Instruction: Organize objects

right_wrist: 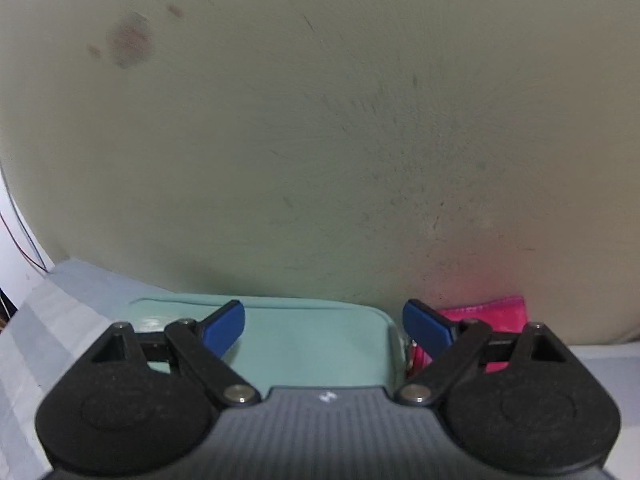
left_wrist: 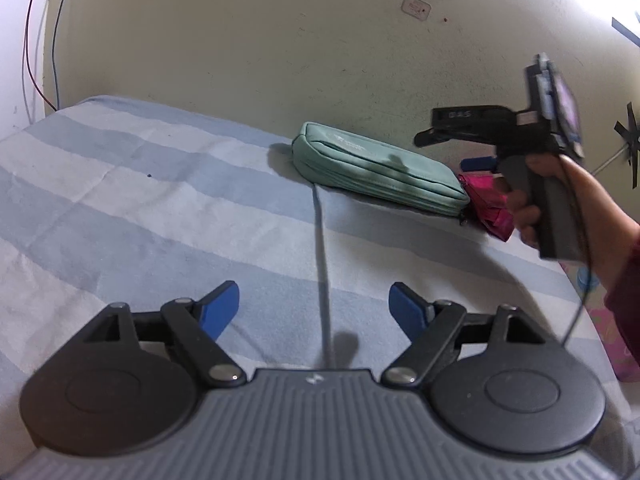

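Where bedsheet meets wall, teal pouch lengthwise along it.

Both wrist views forward-down — sharing teal pouch

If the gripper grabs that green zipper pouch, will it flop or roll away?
The green pouch looks like padded fabric, so it would probably sag a little rather than stay stiff. It lies flat and long on the striped sheet, so rolling seems unlikely. Its cloth surface likely grips well, not slippery.
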`<control>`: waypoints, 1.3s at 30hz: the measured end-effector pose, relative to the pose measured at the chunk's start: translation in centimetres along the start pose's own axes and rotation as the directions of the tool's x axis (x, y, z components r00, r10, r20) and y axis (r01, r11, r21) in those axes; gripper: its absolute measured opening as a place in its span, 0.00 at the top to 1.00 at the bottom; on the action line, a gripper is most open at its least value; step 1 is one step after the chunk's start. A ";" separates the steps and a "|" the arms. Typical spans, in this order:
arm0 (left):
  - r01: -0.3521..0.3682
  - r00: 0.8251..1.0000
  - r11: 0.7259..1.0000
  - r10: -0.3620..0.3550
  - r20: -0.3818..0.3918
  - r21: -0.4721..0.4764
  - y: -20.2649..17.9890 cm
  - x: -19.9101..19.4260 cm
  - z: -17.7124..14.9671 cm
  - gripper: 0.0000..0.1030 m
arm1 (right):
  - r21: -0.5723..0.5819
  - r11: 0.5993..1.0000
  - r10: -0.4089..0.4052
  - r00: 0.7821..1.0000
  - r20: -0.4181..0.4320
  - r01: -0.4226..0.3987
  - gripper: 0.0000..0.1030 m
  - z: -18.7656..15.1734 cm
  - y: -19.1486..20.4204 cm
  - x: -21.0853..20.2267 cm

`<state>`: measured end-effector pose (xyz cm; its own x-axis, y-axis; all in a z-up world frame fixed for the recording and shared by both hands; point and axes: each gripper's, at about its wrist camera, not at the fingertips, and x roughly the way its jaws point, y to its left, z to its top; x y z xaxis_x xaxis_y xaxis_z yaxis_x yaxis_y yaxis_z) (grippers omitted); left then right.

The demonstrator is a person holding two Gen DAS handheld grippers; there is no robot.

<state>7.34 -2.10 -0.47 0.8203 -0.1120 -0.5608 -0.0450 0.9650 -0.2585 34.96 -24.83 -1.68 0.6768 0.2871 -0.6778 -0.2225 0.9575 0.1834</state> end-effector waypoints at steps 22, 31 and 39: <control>-0.136 0.968 0.959 0.182 0.174 -0.248 5.3 -3.2 1.9 0.18 | -0.432 0.847 0.262 0.951 -0.166 -0.309 0.30 -14.6 7.3 -9.9; -0.118 0.973 0.961 0.162 0.165 -0.250 5.2 -3.0 1.9 0.18 | -0.467 0.853 0.266 0.964 0.002 -0.234 0.10 -18.4 8.7 -16.0; -0.164 0.966 0.960 0.203 0.160 -0.225 5.3 -2.5 1.7 0.18 | -0.449 0.875 0.204 0.979 -0.001 -0.183 0.00 -15.2 11.8 -7.9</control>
<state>6.00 3.64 0.89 0.8747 0.1253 -0.4682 -0.3062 0.8917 -0.3333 16.32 -16.22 -5.02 0.6161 0.4767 -0.6271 -0.6334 0.7730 -0.0347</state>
